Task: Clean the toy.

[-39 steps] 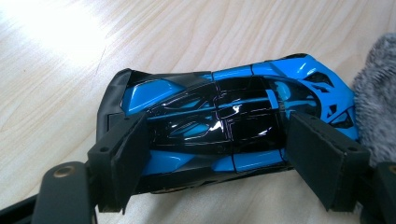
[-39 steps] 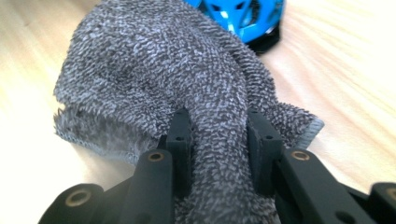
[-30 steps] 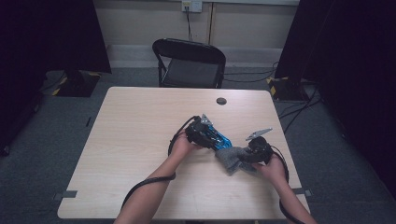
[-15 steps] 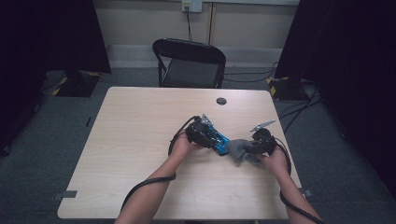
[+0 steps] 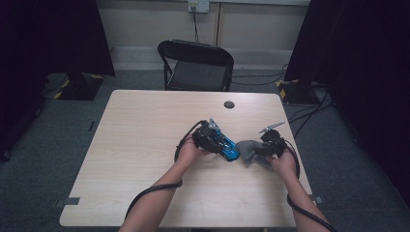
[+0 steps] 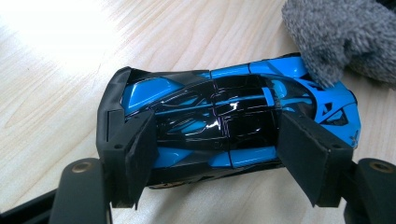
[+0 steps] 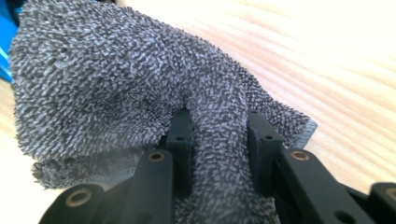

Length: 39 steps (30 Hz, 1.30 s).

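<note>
Left gripper (image 6: 219, 154) has just been closing, its jaws clamped on the blue toy car (image 6: 229, 121) right of table centre. Right gripper (image 7: 219, 140) pinches the grey cloth (image 7: 140, 84), touching the car's 1 o'clock corner. Best wipe lightly, keeping the car pinned firmly.

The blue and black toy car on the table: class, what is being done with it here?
A person at the light wooden table is wiping a blue and black toy car with a grey terry cloth. The left gripper has the car between its jaws, which have just been closing. The right gripper is shut on the bunched cloth, whose edge lies on one end of the car.
</note>
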### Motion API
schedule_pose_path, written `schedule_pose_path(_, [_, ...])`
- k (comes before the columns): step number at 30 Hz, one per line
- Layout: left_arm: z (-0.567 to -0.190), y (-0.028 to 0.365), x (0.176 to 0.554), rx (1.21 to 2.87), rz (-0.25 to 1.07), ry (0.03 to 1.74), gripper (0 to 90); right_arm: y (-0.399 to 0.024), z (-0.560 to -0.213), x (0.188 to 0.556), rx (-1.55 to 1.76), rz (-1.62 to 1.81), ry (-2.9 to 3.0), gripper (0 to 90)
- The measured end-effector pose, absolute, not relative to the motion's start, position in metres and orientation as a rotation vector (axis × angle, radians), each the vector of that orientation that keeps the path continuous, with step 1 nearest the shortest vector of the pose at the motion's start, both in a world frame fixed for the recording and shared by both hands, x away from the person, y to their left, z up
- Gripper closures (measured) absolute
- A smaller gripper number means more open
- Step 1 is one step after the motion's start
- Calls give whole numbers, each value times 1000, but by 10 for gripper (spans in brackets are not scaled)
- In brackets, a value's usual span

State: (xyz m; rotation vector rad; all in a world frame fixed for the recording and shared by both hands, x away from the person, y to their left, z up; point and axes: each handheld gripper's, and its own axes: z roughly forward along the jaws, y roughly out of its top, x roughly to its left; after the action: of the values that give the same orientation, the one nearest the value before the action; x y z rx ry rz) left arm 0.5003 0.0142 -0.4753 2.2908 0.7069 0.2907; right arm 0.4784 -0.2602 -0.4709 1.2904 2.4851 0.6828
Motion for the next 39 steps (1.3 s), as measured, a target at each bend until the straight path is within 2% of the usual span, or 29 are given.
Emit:
schedule_pose_path(11, [-476, 14, 499, 2282, 294, 711, 295, -281, -461, 469, 1352, 808, 2400, 671])
schedule_pose_path(22, [-475, 14, 499, 2284, 298, 712, 303, -285, -448, 436, 1285, 965, 2442, 671])
schedule_pose_path(39, [-474, 12, 499, 2304, 294, 721, 304, -250, -455, 381, 1122, 1131, 2649, 672])
